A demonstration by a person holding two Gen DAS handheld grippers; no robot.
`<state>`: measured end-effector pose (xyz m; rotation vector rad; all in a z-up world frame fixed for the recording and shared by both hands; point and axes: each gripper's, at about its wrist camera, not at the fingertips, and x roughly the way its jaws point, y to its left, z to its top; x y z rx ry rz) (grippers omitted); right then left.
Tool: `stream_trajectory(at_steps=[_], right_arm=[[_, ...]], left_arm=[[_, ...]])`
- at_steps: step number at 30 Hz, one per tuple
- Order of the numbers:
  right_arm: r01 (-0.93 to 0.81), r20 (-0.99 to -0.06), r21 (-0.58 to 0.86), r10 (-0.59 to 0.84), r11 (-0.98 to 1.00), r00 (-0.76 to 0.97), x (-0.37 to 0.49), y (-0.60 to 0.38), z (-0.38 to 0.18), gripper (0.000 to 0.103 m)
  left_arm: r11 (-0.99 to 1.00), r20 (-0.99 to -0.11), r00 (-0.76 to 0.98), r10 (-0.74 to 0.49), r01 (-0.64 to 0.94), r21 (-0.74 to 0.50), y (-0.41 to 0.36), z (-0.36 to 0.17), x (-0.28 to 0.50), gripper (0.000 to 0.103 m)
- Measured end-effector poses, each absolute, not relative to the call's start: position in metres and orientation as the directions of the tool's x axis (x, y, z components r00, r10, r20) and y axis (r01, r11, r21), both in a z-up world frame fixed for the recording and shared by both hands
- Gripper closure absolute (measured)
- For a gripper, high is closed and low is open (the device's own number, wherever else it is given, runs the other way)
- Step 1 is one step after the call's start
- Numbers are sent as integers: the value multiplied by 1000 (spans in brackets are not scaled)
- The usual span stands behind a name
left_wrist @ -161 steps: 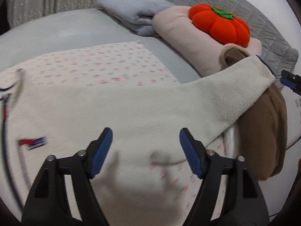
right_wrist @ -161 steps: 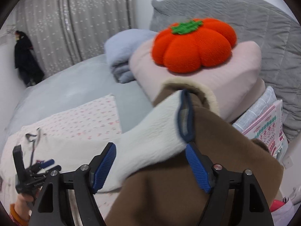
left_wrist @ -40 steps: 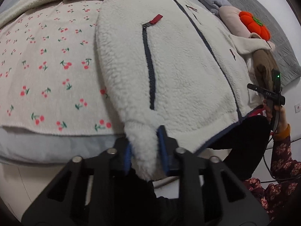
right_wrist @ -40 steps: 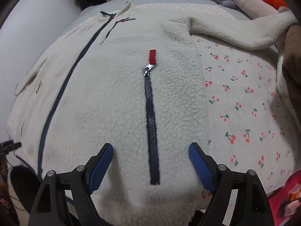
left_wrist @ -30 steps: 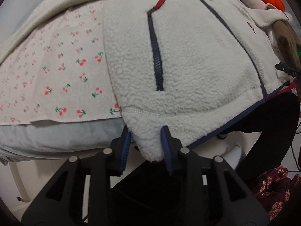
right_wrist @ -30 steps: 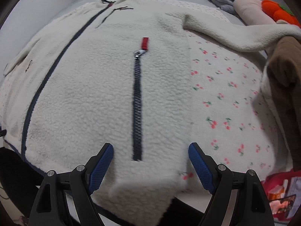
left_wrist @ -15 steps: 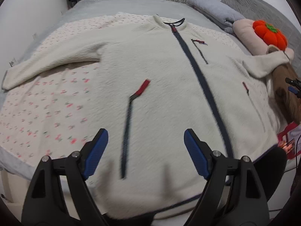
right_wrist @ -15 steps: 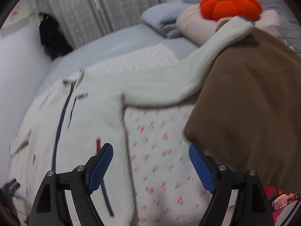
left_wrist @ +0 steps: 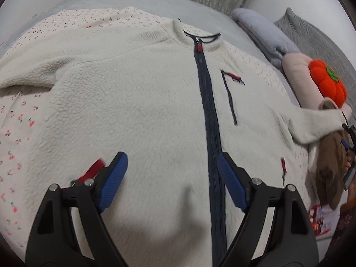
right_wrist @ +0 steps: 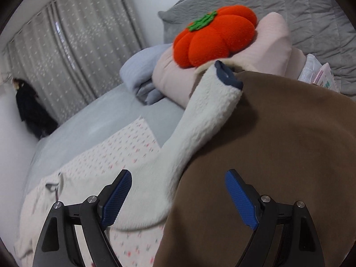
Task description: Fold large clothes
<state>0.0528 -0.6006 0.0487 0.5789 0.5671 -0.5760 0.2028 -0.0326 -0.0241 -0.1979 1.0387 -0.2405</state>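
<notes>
We see the cream fleece jacket (left_wrist: 144,102) spread flat, zipped, on the cherry-print sheet (left_wrist: 15,120) over the bed. Our left gripper (left_wrist: 171,169) hovers above its lower front, fingers wide apart, holding nothing. Our right gripper (right_wrist: 178,189), also spread and empty, faces the jacket's sleeve (right_wrist: 200,115) draped onto a brown garment (right_wrist: 289,155) beside the pumpkin cushion (right_wrist: 213,35).

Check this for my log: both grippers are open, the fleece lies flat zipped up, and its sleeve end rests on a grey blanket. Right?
Not quite. The sleeve end rests on a brown garment, not a grey blanket, as the right wrist view shows. The rest holds: left gripper and right gripper are open, and the fleece lies flat, zipped up.
</notes>
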Motion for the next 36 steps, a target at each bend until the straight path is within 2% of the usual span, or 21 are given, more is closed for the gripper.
stream_trajectory(at_steps=[6, 7, 8, 9, 10, 11, 18, 24, 30, 36], right_arm=[[708, -592, 350, -441, 613, 674, 78, -633, 41, 17], [720, -583, 352, -461, 599, 669, 79, -636, 41, 25], [729, -575, 350, -479, 588, 663, 83, -640, 44, 41], [732, -574, 348, -484, 586, 660, 86, -641, 46, 53], [729, -577, 348, -478, 589, 662, 90, -641, 48, 78], [717, -574, 363, -464, 595, 675, 94, -641, 51, 89], [604, -474, 311, -431, 734, 768, 124, -578, 106, 91], [422, -378, 253, -313, 871, 872, 172, -468, 174, 92], [249, -352, 174, -176, 953, 919, 230, -341, 210, 92], [107, -385, 112, -56, 988, 921, 284, -220, 194, 92]], left_arm=[[959, -847, 455, -275, 67, -276, -40, -55, 213, 20], [958, -846, 455, -277, 65, -279, -39, -56, 215, 20], [960, -847, 458, -271, 61, -274, -38, -56, 218, 20], [962, -849, 459, -262, 56, -266, -37, -56, 220, 20], [963, -851, 458, -258, 55, -263, -36, -55, 222, 20], [963, -851, 458, -257, 52, -263, -34, -53, 223, 20], [960, -836, 484, -257, 28, -279, -12, -39, 230, 20], [971, -819, 543, -187, -24, -238, 17, -27, 226, 20], [968, -800, 576, -171, -52, -245, 42, -15, 227, 20], [964, -783, 606, -141, -95, -247, 62, -1, 226, 20]])
